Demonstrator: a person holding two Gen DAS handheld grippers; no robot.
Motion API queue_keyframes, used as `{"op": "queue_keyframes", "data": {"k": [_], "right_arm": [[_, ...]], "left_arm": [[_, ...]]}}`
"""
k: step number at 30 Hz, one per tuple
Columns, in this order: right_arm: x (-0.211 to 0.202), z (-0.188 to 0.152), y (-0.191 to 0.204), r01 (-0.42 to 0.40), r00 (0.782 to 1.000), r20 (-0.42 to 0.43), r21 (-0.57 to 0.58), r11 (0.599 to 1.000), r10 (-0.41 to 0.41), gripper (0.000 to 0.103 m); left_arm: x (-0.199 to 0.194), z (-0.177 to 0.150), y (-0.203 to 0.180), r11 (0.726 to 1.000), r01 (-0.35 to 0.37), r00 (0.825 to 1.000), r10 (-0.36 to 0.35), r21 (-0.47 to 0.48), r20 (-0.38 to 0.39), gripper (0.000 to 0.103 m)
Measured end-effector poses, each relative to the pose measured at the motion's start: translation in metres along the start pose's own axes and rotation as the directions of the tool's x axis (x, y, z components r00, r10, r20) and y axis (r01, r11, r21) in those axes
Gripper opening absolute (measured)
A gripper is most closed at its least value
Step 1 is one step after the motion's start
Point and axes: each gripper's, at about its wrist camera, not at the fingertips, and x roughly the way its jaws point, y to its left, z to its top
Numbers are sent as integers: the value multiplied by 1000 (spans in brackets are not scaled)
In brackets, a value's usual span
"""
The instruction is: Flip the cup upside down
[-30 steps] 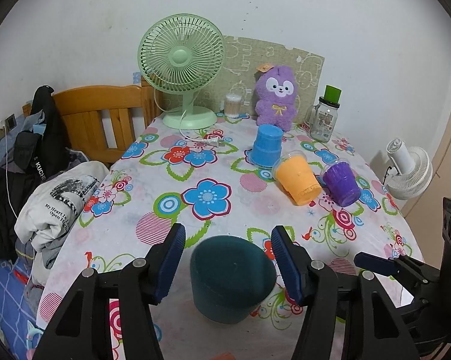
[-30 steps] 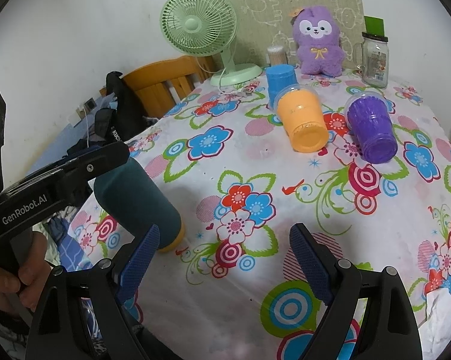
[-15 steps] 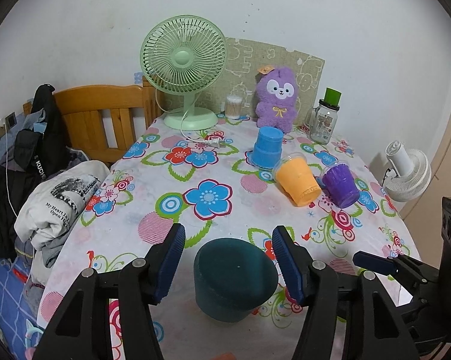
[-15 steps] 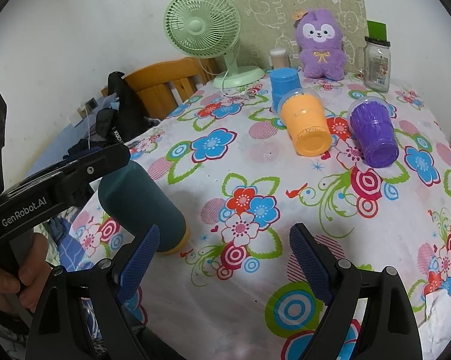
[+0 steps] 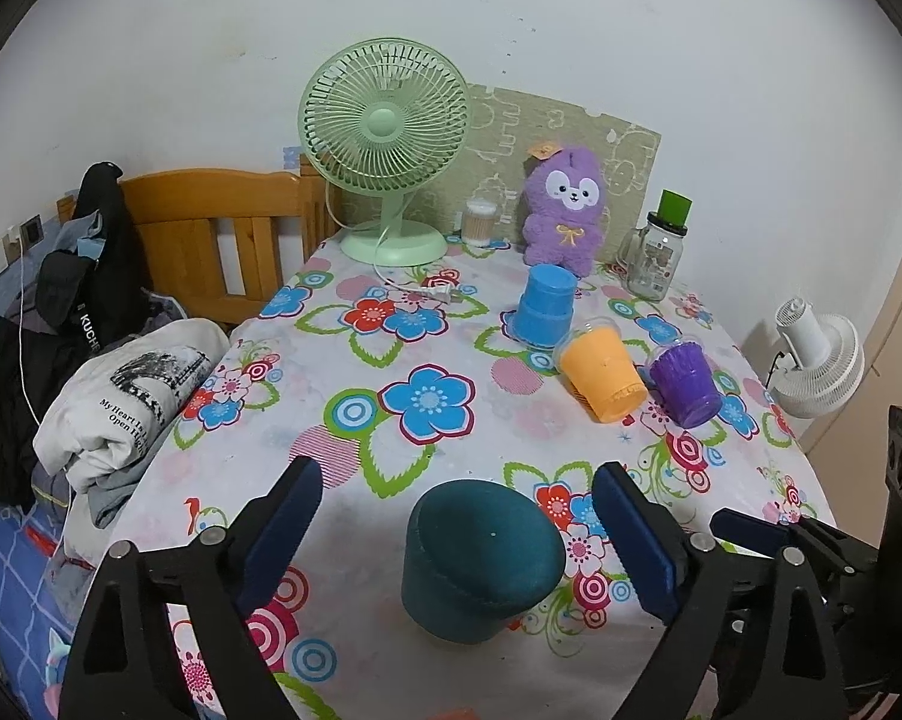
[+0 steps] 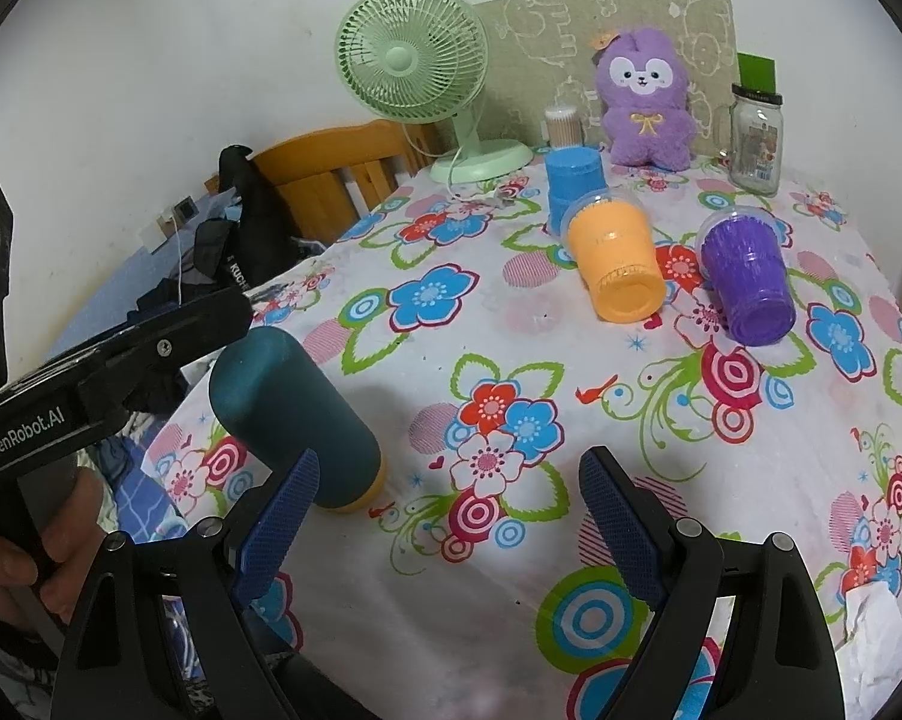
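Teal and matte, the cup [image 5: 481,558] stands with its closed base up and its yellowish rim down on the counter [image 5: 391,396], near the front edge and toward the front left corner. From the right wrist view it looks tilted, the rim [image 6: 361,495] meeting the cloth on one side, though I cannot tell whether it sits fully flat. The left tool [image 5: 457,540] is spread wide with its blue pads [image 5: 280,525] on either side of the cup and clear of it, which reads as a release just made or a grip about to be taken; the inverted pose suggests the flip is largely done. The right tool [image 6: 445,516] is also wide and holds nothing, hanging over the front edge beside the cup, apparently just waiting.

Further back, toward the right edge, an orange cup [image 5: 601,372] and a purple cup [image 5: 685,381] lie on their sides, while a blue cup [image 5: 544,306] stands inverted behind them. Along the back edge are a green fan [image 5: 385,138], a purple plush toy [image 5: 565,204], a small jar of cotton swabs [image 5: 480,222] and a glass jar [image 5: 655,258].

A floral cloth covers the counter, soft enough to let a cup rock. A wooden chair [image 5: 211,240] draped with clothes [image 5: 127,396] sits off the left edge, a white fan [image 5: 817,360] off the right, against a plain white wall.
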Motion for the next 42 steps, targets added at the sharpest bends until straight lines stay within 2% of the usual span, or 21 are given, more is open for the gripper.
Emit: {"op": "queue_keyframes", "data": {"k": [3,11,28,38,42], "right_arm": [[-3,1,1,28,999,14,-1,1000,-28,90],[-12,5,5,40,998,40,-13,999,-39,90],[-48,22,30,58,987,156,-65,996,-48,93],[-70,32,40,56,976,216,-85,995,-36,94],[-79,33,42,62,969,242,-86,994,-39,98]], "left_arm": [[-2,0,1,1000,-7,1000,7,-2,5,97],[-13,2,1,1000,-20,999,20,5,35,103],[-37,11,2,999,-31,995,30,14,98,103],[-59,23,2,999,-42,985,39,11,166,103],[-64,24,2,999,-44,982,41,13,186,103]]}}
